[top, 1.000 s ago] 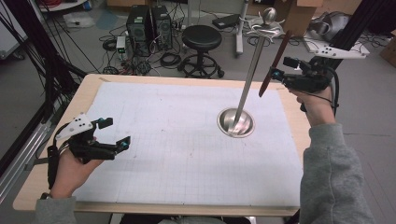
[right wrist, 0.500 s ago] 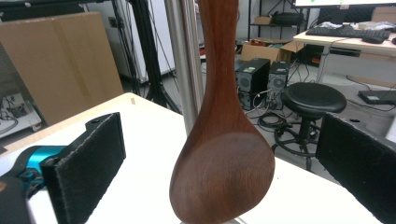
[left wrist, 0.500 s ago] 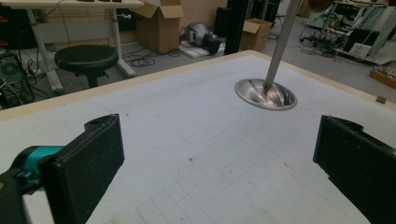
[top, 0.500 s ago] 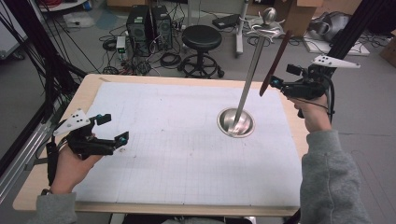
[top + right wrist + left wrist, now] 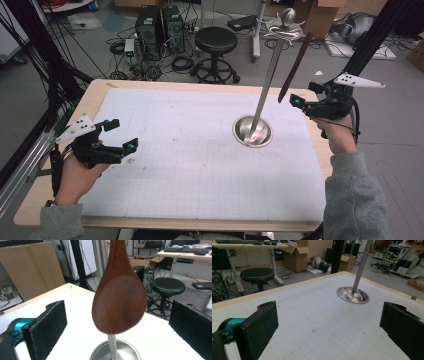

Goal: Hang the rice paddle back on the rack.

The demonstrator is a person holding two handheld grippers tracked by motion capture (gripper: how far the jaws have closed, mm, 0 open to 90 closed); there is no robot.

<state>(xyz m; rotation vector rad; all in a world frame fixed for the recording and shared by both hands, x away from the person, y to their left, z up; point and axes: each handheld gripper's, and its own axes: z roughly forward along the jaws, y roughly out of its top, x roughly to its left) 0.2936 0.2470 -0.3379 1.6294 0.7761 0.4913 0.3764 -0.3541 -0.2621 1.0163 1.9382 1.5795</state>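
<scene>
Left: the left hand-held gripper (image 5: 120, 135) hovers low over the white gridded mat (image 5: 200, 165) at the desk's (image 5: 95, 95) left edge, jaws wide apart, nothing between them.

Centre: a metal stand rises as a slim pole (image 5: 267, 80) from a round dished base (image 5: 252, 131); near its top sits a crosspiece with hooks (image 5: 282, 34).

Right: a dark wooden spoon (image 5: 295, 67) hangs from that crosspiece, bowl downward, beside the pole and well above the desk. In the right gripper view the spoon's bowl (image 5: 120, 292) fills the gap between the pads without touching either. The right hand-held gripper (image 5: 295, 102) sits just below and beside the spoon's lower end, jaws having just been opening to their widest, with the bowl between them but not clamped.

Handling, as a judgement: the spoon is probably light, rigid and smooth, and hanging free it may swing at first contact. The flat faces of the bowl, or the handle just above it, offer the steadiest purchase.
</scene>
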